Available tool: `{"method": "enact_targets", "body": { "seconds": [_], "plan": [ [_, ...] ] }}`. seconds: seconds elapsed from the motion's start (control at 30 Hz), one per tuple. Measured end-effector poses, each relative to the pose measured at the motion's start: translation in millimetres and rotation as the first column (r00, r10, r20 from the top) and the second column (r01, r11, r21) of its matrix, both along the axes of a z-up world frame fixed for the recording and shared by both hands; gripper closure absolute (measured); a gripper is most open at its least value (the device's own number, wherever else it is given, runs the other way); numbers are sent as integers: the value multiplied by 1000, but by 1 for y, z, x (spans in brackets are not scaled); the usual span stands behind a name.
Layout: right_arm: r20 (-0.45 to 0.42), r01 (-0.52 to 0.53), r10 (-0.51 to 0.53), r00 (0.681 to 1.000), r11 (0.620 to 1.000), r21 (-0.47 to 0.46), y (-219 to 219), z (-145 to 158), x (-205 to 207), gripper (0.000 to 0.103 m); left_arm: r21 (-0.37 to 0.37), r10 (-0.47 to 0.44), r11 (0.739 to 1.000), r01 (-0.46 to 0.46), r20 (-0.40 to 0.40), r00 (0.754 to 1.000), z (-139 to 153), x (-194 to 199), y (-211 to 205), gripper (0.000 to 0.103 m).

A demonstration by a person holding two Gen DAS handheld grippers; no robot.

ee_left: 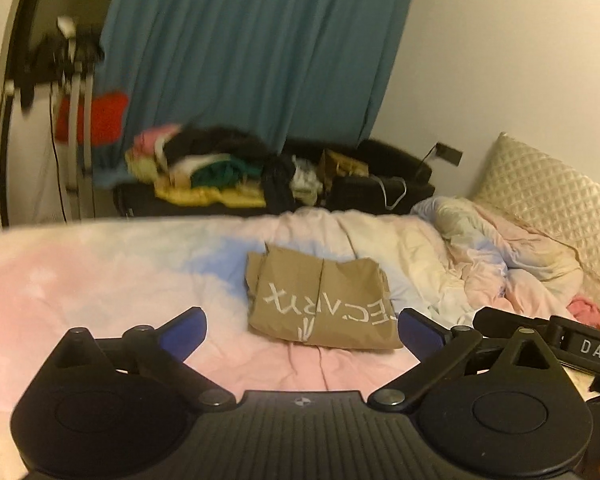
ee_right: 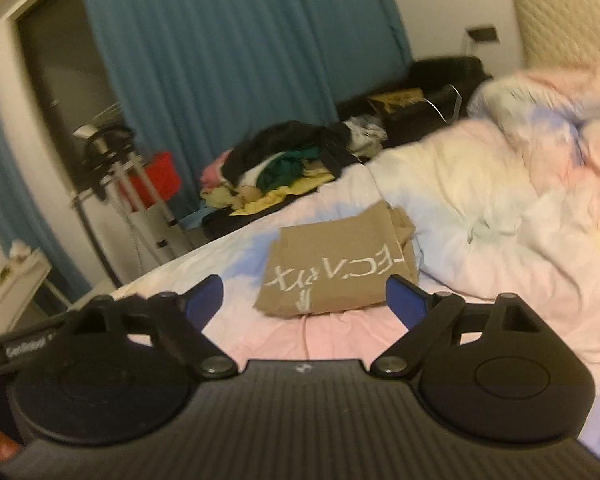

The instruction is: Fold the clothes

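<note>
The tan garment (ee_left: 320,304) lies folded into a neat rectangle mid-bed, toward the far edge. Left tongs (ee_left: 302,330) and right tongs (ee_right: 304,300) gape apart, empty. A heap of unfolded clothes (ee_left: 204,164) beyond the bed probably remains.

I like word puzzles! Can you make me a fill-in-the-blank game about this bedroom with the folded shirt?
1. The folded tan shirt lies on the ____.
2. The letters printed on it are ____.
3. The curtain behind the pile of clothes is ____.
4. The left gripper and right gripper both have their jaws ____.

Missing words: bed; white; blue; open
</note>
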State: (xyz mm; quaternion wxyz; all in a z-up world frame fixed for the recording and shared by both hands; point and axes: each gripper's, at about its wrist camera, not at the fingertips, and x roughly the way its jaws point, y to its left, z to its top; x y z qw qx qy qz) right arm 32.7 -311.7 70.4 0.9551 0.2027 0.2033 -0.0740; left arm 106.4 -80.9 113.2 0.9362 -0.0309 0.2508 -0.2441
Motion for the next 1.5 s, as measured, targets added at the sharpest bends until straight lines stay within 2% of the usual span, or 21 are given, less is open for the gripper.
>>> {"method": "enact_targets", "body": {
  "seconds": [0.13,0.27,0.4,0.63,0.8,1.03,1.23,1.33,1.5],
  "plan": [
    [59,-10,13,998,999,-41,21,10,-36,13,5,10,1000,-11,61,998,5,-40,19,0],
    [106,-17,24,994,998,-67,33,6,-60,13,-11,44,999,-43,120,992,-3,-72,39,0],
    [134,1,13,991,994,-106,43,-8,-75,13,-12,66,998,-65,140,988,-15,-93,55,0],
    [142,15,2,990,993,-120,56,-33,-82,13,5,81,997,-83,196,977,-31,-120,73,0],
    [145,8,12,989,991,-135,62,-48,-79,13,-14,97,995,-96,204,974,-42,-125,77,0],
    [117,15,-2,993,994,-110,63,-65,-71,13,20,97,995,-102,186,978,-55,-121,79,0],
    [107,15,1,994,988,-153,69,-70,-71,13,48,114,991,-126,202,973,-60,-123,84,0],
    [114,27,-6,993,982,-185,72,-71,-72,13,36,124,990,-134,207,970,-58,-124,87,0],
    [109,22,1,994,977,-212,74,-73,-73,13,-5,143,990,-144,170,975,-58,-120,95,0]
  ]
}}
